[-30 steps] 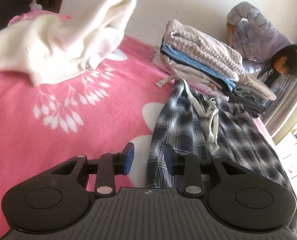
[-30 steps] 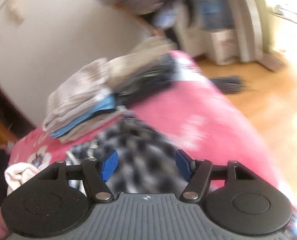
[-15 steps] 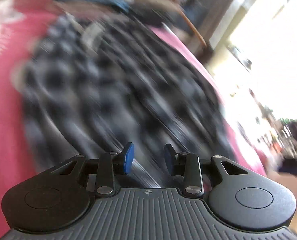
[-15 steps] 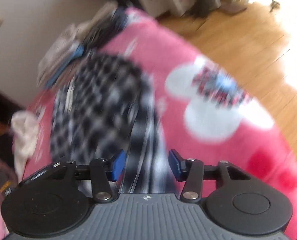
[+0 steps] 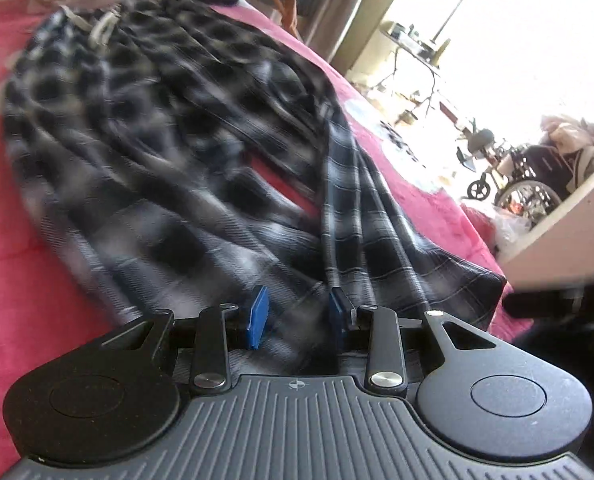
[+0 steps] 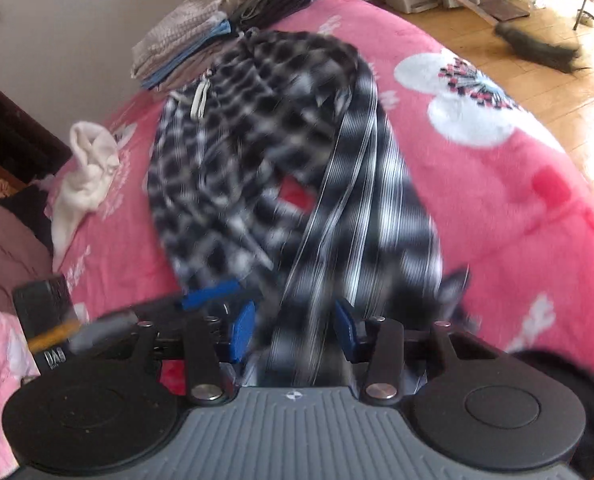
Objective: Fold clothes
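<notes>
Right now both my grippers sit at the near end of the plaid trousers (image 5: 169,140) spread on the pink blanket (image 6: 497,200). My left gripper (image 5: 297,316) has its blue pads parted, cloth lying between them but not pinched. My right gripper (image 6: 295,330) gapes wider, a bunched trouser leg running between its fingers. Beyond the trousers' far end sits a stack of folded clothes (image 6: 201,36); a white sweater (image 6: 87,168) lies apart.
</notes>
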### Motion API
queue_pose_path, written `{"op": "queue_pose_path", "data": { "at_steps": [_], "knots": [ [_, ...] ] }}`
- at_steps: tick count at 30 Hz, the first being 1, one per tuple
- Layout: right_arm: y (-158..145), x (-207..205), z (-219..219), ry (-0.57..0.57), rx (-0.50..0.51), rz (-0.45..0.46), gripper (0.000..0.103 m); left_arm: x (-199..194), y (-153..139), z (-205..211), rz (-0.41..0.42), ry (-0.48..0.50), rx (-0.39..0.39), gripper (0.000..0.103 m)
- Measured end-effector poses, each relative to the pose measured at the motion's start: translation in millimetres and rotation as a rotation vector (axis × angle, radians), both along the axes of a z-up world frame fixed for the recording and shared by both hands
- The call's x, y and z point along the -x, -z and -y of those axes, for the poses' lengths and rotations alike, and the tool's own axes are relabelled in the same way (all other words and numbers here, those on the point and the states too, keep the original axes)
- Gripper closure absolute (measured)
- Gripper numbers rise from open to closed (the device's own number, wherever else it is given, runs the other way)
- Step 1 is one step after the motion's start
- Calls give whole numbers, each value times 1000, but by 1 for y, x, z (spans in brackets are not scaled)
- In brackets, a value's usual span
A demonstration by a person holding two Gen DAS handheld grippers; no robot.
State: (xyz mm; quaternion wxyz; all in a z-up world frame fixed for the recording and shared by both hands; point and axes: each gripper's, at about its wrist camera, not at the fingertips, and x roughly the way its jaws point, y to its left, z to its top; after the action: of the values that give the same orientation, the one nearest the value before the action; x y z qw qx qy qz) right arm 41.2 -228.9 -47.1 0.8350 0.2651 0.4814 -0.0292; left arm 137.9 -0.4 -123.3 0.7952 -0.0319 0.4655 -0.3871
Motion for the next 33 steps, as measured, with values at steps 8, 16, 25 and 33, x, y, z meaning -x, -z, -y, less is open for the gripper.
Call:
{"op": "queue_pose_path", "data": {
  "at_steps": [8,16,25,33],
  "knots": [
    [32,7,-71,-54,102,-158,50,-20,6,-39,-154,-124,122,70],
    [74,9,-101,-227,228,-210,42,14,0,-49,-197,-123,88,70],
    [75,37,-52,-227,111,-86,94,56,2,-40,-210,-154,-30,69],
    [37,90,97,210,-91,187,98,58,23,-27,-406,-150,66,46]
  ]
}}
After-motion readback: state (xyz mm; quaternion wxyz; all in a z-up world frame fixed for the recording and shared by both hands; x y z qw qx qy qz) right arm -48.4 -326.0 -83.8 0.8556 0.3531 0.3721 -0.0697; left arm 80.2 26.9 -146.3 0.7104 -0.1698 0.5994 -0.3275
